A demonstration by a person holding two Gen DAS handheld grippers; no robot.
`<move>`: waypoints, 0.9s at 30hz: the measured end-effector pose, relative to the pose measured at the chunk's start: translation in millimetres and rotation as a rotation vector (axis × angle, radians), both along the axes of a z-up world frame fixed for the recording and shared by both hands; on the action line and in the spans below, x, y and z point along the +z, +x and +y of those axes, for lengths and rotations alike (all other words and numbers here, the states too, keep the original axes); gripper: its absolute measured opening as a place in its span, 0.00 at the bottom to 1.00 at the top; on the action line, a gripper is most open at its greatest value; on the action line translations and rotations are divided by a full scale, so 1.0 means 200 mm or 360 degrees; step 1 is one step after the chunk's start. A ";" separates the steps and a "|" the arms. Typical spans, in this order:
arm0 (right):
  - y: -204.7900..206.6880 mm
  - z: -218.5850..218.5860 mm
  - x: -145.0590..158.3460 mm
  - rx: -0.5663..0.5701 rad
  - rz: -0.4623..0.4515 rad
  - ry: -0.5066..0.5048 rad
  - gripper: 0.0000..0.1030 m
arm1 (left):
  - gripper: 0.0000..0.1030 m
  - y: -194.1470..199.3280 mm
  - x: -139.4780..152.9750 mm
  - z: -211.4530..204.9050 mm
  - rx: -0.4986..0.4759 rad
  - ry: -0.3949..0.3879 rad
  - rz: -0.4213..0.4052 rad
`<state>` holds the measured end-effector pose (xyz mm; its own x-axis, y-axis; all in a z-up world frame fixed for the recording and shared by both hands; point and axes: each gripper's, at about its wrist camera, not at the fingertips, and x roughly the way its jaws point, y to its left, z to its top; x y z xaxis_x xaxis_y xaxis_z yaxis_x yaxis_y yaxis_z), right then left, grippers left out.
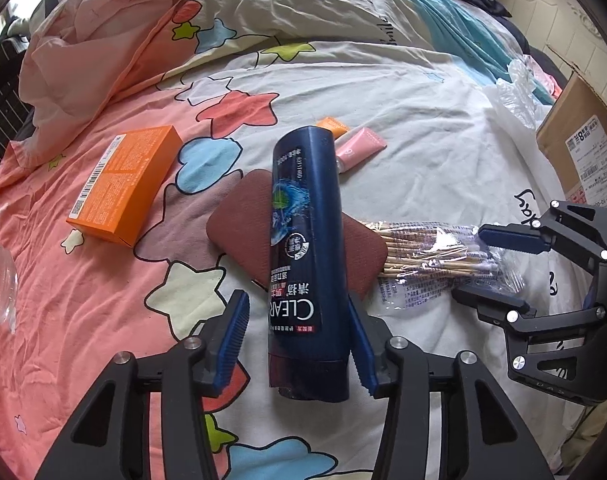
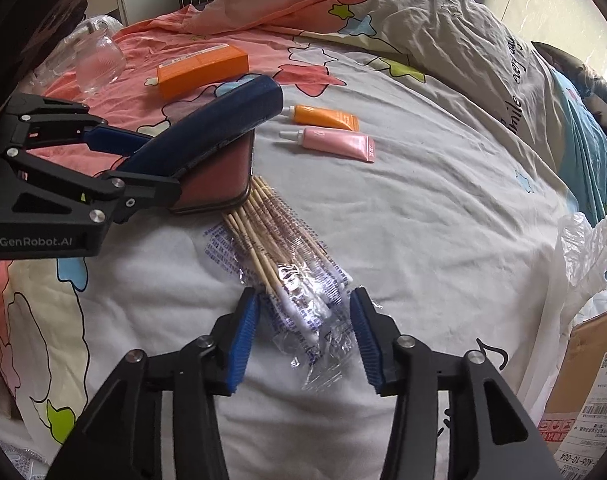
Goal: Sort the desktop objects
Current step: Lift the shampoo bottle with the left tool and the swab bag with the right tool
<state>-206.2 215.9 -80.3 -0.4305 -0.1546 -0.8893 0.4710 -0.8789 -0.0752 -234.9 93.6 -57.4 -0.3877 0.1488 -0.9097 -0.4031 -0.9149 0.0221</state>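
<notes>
A: Dark-blue plastic fills the left wrist view: a CLEAR shampoo bottle [image 1: 307,256] sits cap-end between the left tongs [image 1: 299,344], its far end raised off a reddish-brown case [image 1: 243,220] on the bed [image 1: 423,100]. The right pad touches the bottle; a gap shows at the left pad, so whether the grip has closed I cannot tell.

B: And the other hand?

A: The right tongs [image 2: 303,336] stand wide, straddling the near end of a clear-wrapped pack of cotton swabs [image 2: 287,256] that lies flat on the quilt, its far end touching the case.

B: How far along is the sorting?

A: Hard to judge. An orange box [image 2: 201,68], an orange tube [image 2: 325,117] and a pink tube [image 2: 337,143] lie side by side farther out, and a glass jar [image 2: 99,64] sits at the left edge. The two tubes look paired; the rest looks scattered. A cardboard carton [image 2: 591,392] waits at right, its inside hidden.

B: What remains?

A: By these views, bottle, case and swabs appear unplaced.
</notes>
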 end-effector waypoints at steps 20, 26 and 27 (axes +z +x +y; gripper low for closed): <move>-0.08 -0.06 0.02 0.0081 0.0049 -0.0013 0.65 | 0.37 0.00 0.00 -0.01 -0.0064 0.0089 -0.0054; -0.08 -0.04 0.03 0.0083 0.0049 -0.0059 0.65 | 0.36 0.04 0.05 -0.03 -0.0081 0.0113 -0.0040; -0.08 -0.04 0.04 0.0085 0.0051 -0.0061 0.65 | 0.36 0.06 0.06 -0.03 -0.0085 0.0128 -0.0040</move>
